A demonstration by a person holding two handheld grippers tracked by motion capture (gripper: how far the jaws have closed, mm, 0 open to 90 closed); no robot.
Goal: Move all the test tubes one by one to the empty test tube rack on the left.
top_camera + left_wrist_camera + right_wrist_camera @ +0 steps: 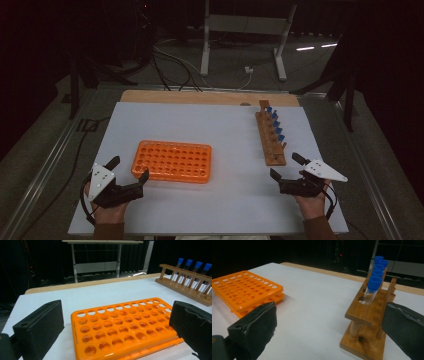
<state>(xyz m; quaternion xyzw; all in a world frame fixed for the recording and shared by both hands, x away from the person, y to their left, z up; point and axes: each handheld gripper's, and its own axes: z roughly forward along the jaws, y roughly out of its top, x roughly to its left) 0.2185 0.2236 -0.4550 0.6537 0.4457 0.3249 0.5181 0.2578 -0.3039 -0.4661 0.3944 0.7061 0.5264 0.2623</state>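
Over on the left side of the white table top (225, 135), my left gripper (131, 169) sits low near the front edge with its black jaws spread wide and nothing between them. Its nearer jaw tip is just beside the front left corner of the flat orange plastic tube rack with rows of round holes (172, 160); I can't tell if it's actually touching. From the left gripper view, that orange rack (125, 327) lies flat right ahead of the two padded jaws, every hole I can see in it empty, so it's pretty much lined up in the gap.

Moving right, there's a bare stretch of white table between the orange rack and the long wooden test tube rack (270, 136), which runs away from me toward the far edge. A row of clear tubes with blue caps (275, 123) stands upright in it, filling the far holes, while the holes nearest me look empty.

Far right, my right gripper (286, 165) hovers just short of the near end of that wooden rack, jaws also wide apart and holding nothing. From the right gripper view, the wooden rack (372, 315) sits toward the right jaw, near but not pinched, and the closest blue-capped tube (372, 288) stands upright a little farther along it. The orange rack (244, 292) shows off to the side there, well apart from that gripper.
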